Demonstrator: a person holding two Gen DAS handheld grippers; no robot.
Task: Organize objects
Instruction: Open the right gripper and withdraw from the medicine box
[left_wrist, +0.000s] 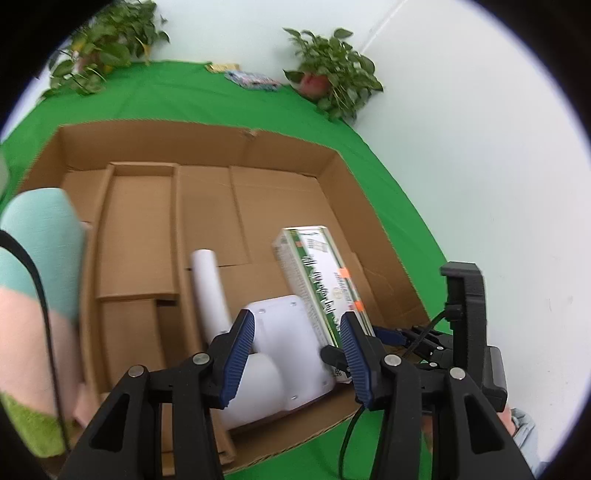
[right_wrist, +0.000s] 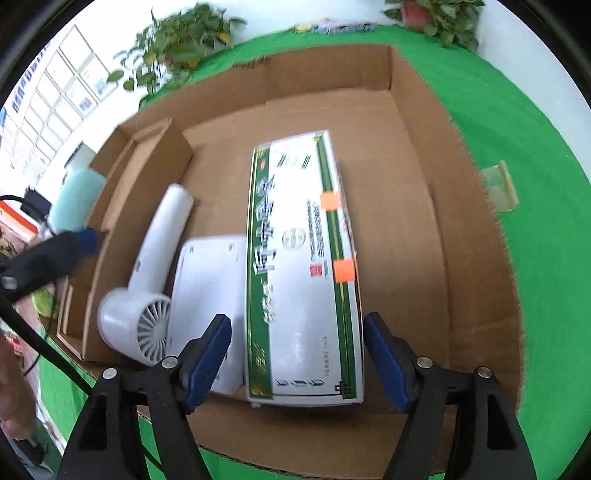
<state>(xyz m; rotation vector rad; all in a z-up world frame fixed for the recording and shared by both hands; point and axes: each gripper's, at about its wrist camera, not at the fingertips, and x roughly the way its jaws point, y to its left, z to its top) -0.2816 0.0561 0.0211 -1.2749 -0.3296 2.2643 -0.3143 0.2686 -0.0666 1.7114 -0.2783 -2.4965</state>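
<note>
Right gripper (right_wrist: 295, 360) jaws wide, straddling green-white carton (right_wrist: 303, 266) | left gripper (left_wrist: 297, 360) jaws wide, empty | carton in cardboard box (right_wrist: 461, 221), touching white hair dryer (right_wrist: 147, 288)

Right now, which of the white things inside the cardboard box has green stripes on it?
The long printed carton, with two orange stickers. It lies between the open right tongs. The hair dryer and the flat device beside it are plain white.
</note>
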